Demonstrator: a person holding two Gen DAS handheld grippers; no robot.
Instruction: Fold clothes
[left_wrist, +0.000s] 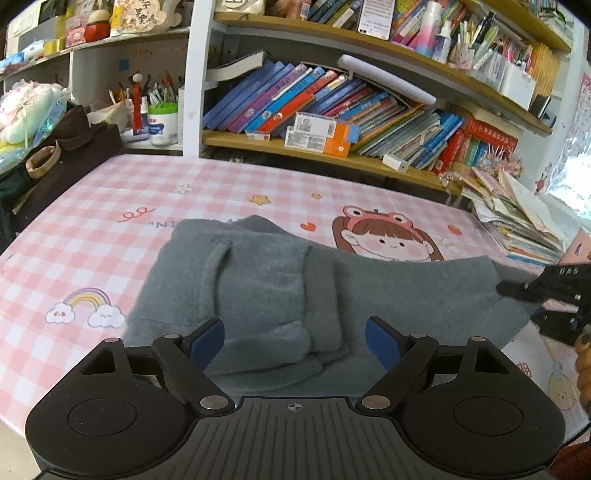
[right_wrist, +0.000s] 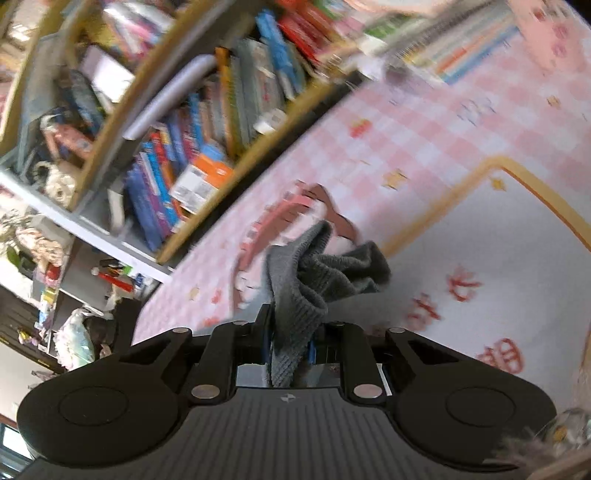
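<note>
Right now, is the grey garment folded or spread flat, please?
Partly folded: the grey garment lies doubled over in layers on the table, one edge pinched by the right gripper.

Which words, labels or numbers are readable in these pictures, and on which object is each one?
"NI": start of a printed phrase on the pink checked tablecloth; the grey garment covers the rest.
Red characters on the tablecloth, right wrist view: too blurred.
Book spines and orange-white boxes: too small.

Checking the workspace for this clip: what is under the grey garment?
The grey fleece garment lies on a pink checked cartoon tablecloth, which shows all around it. Part of a printed slogan and the cartoon girl's chin run beneath it; anything else under the cloth is hidden.
</note>
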